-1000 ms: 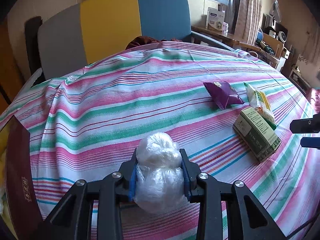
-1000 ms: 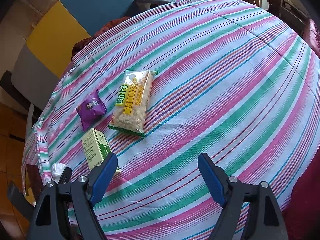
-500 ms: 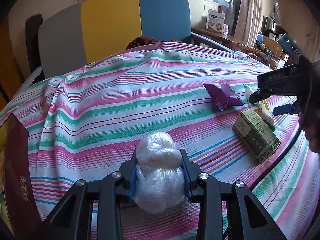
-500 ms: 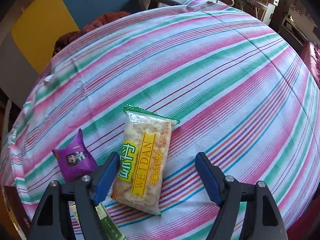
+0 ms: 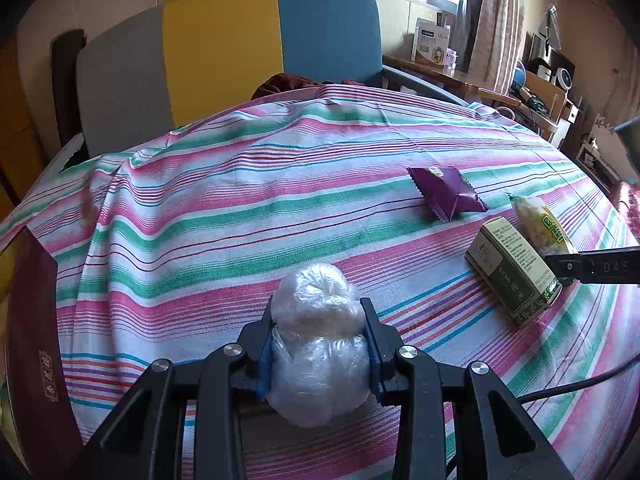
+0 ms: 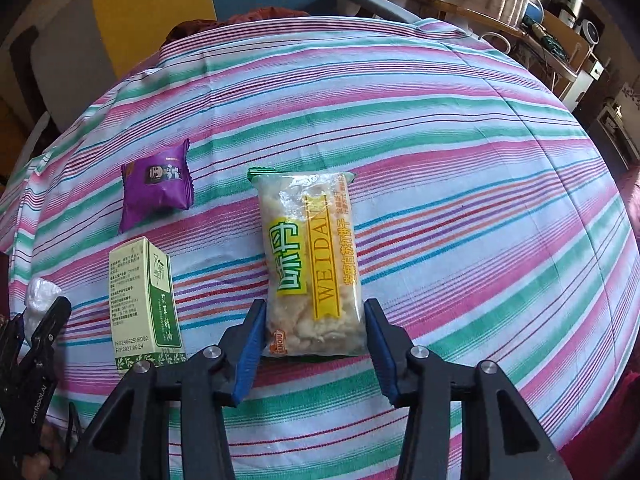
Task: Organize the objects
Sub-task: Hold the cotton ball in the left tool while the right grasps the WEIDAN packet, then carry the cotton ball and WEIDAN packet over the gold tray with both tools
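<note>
My left gripper [image 5: 318,320] is shut on a ball wrapped in clear plastic [image 5: 316,344], just above the striped tablecloth [image 5: 240,208]. In the right wrist view my right gripper [image 6: 314,320] is closing its jaws on the near end of a yellow-and-green snack packet [image 6: 308,248] lying on the cloth. Both blue pads [image 6: 250,344] touch its sides. A green-and-white box [image 6: 144,300] lies left of the packet, with a purple sachet [image 6: 156,188] behind it. The left wrist view shows the box [image 5: 512,272], the sachet [image 5: 446,192] and a right-gripper finger [image 5: 592,266] at far right.
A dark red box [image 5: 32,340] lies at the table's left edge. A grey, yellow and blue chair [image 5: 224,48] stands behind the table. A black cable [image 5: 580,384] crosses the cloth at the near right. A cluttered desk [image 5: 460,76] stands at the back right.
My right gripper swung over to the snack packet, came down around its near end and narrowed its jaws onto it. My left gripper kept still with the wrapped ball.
</note>
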`<state>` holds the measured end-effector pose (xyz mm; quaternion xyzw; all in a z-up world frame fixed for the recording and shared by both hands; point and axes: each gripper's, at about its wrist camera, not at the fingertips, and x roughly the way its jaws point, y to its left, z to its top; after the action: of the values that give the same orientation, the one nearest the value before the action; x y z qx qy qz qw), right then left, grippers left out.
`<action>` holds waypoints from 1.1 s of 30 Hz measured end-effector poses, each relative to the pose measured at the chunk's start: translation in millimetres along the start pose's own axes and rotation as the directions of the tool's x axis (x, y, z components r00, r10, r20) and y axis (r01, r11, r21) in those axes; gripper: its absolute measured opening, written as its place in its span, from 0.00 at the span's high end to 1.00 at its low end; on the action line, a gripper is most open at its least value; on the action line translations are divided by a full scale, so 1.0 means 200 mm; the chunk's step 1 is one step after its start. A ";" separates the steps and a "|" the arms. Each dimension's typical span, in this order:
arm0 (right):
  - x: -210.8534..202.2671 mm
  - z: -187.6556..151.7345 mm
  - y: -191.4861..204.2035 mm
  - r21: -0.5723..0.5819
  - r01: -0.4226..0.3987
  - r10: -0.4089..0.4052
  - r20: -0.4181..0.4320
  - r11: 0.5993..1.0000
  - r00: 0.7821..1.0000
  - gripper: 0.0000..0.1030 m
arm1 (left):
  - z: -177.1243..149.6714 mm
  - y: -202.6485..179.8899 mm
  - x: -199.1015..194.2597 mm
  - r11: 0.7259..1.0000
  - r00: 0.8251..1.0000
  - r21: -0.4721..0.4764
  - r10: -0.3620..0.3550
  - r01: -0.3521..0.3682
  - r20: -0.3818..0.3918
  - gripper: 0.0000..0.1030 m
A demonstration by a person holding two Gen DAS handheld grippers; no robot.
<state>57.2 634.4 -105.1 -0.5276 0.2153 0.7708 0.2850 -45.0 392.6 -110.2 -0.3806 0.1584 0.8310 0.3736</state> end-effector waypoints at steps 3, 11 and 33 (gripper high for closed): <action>0.00 0.00 -0.01 -0.014 0.003 -0.003 0.005 1.000 1.000 0.52 | 0.00 0.00 0.00 1.000 1.000 0.002 0.002 -0.002 0.000 0.64; 0.02 0.02 -0.01 -0.042 0.007 -0.006 0.024 0.999 1.000 0.52 | 0.00 -0.01 0.00 1.000 1.000 0.008 0.011 -0.011 0.001 0.63; 0.02 0.04 0.10 -0.153 0.058 -0.040 0.116 0.987 0.992 0.52 | 0.08 0.07 -0.31 0.997 0.996 -0.064 0.049 -0.045 0.068 0.67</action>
<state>37.2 625.6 -104.8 -0.5092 0.1250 0.8064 0.2736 -36.4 360.6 -53.2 -0.3589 0.1282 0.8568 0.3474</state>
